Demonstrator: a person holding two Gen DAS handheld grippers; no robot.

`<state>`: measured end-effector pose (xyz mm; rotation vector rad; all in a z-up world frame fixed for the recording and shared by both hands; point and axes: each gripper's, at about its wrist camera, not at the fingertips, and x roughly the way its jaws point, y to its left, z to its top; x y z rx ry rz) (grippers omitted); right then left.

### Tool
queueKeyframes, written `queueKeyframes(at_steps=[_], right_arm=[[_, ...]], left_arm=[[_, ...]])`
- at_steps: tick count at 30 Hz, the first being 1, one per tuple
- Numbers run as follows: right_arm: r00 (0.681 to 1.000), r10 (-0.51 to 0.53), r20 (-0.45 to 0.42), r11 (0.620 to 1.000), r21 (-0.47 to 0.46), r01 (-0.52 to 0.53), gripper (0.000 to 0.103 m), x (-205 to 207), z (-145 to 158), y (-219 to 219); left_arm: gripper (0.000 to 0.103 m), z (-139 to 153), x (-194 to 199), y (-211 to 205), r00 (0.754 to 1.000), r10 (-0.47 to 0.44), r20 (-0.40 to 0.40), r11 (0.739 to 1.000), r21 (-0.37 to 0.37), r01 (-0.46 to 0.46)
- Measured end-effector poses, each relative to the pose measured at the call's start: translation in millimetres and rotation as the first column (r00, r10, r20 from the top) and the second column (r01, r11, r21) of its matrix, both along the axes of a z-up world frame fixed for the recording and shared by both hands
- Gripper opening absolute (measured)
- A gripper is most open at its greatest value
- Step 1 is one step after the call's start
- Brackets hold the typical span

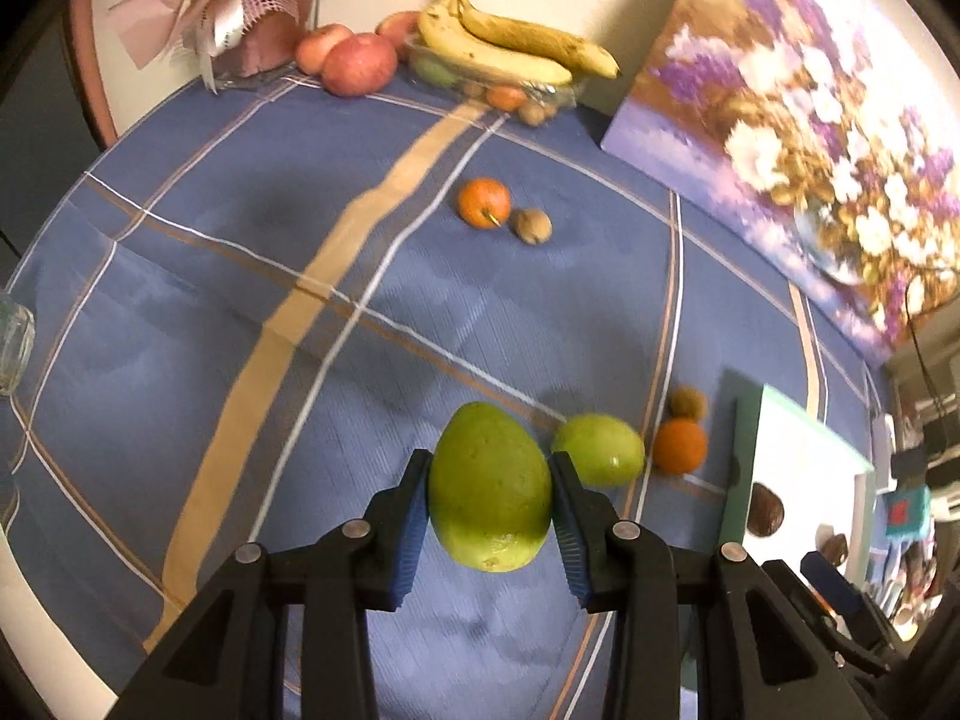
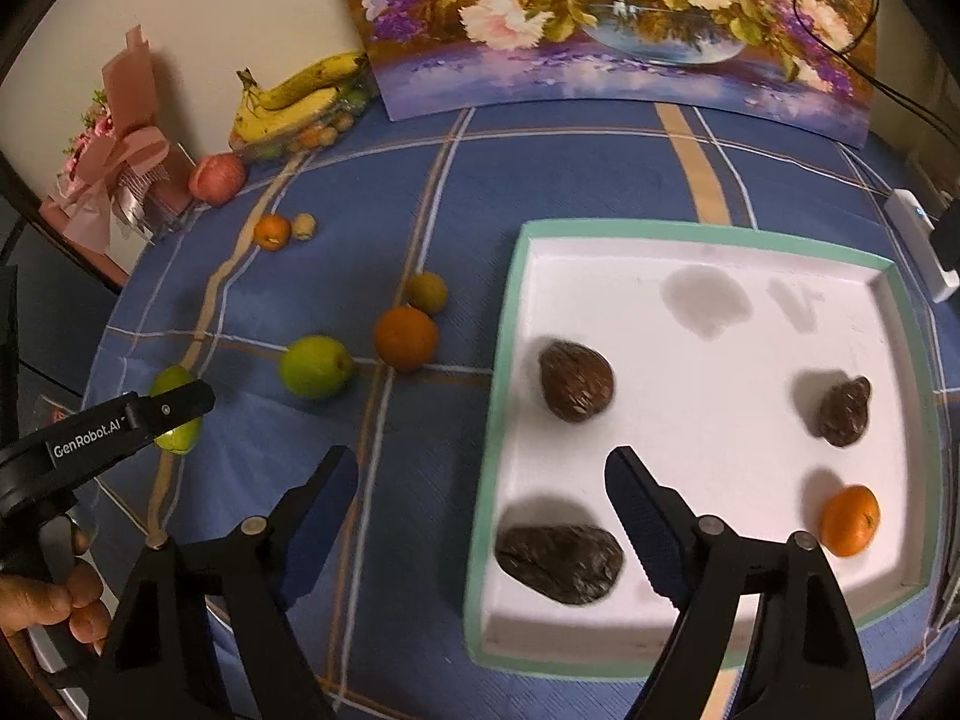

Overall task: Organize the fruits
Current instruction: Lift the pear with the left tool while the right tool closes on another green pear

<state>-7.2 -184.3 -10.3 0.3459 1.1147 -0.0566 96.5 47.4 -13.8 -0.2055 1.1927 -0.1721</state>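
My left gripper [image 1: 491,483] is shut on a green mango [image 1: 489,489] and holds it above the blue checked cloth; it also shows in the right wrist view [image 2: 174,414]. A second green fruit [image 1: 599,450] [image 2: 315,367], an orange [image 1: 678,446] [image 2: 405,338] and a small brownish fruit [image 1: 688,403] [image 2: 427,293] lie on the cloth beside the white tray [image 2: 690,276]. The tray holds three dark brown fruits [image 2: 576,381] and a tangerine [image 2: 849,520]. My right gripper [image 2: 480,468] is open and empty over the tray's left edge.
Another tangerine [image 1: 484,202] and a walnut-like fruit [image 1: 533,226] lie mid-table. Bananas [image 1: 516,42] on a glass dish, apples [image 1: 359,65] and a pink bouquet [image 1: 228,0] stand at the back. A flower painting [image 2: 618,24] leans on the wall. A glass jar [image 1: 13,348] sits left.
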Motion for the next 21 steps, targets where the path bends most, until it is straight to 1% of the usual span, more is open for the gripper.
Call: queueKeyframes(at_steps=[1,2,3,4,5,12,16,18,19,21], right_arm=[[1.0,0.003,0.008,1.0,0.004,-0.003,0.085,3,1,1],[1.0,0.009,0.018,1.0,0.006,-0.009,0.082,7,2,3],[1.0,0.013,0.024,1.0,0.005,-0.013,0.079,9,3,5],[0.999,0.017,0.033,1.0,0.005,-0.018,0.072,13,5,7],[0.999,0.022,0.042,1.0,0.006,-0.022,0.071,16,7,9],[0.995,0.052,0.086,0.997,0.047,-0.056,0.07,40,15,29],[0.994,0.08,0.073,0.995,0.05,-0.083,0.069,56,11,42],[0.993,0.098,0.062,0.994,0.043,-0.101,0.067,64,7,49],[0.992,0.109,0.057,0.993,0.039,-0.111,0.064,69,6,53],[0.991,0.124,0.05,0.991,0.033,-0.126,0.063,75,4,59]], left_arm=[[0.041,1,3,1,1.0,0.008,0.002,1.0,-0.007,-0.008],[0.041,2,6,5,1.0,0.016,0.005,1.0,-0.017,-0.015],[0.041,4,8,8,1.0,0.023,0.007,0.999,-0.027,-0.023],[0.041,5,11,10,0.999,0.031,0.01,0.999,-0.034,-0.03],[0.041,6,14,12,0.999,0.038,0.014,0.999,-0.038,-0.038],[0.041,2,36,25,0.996,0.085,0.007,0.994,-0.062,-0.085],[0.041,-3,47,32,0.994,0.109,0.003,0.992,-0.06,-0.109],[0.041,-6,52,36,0.993,0.121,0.001,0.991,-0.06,-0.121],[0.041,-8,55,38,0.992,0.127,-0.001,0.99,-0.059,-0.127],[0.041,-12,60,42,0.99,0.138,-0.01,0.989,-0.059,-0.139]])
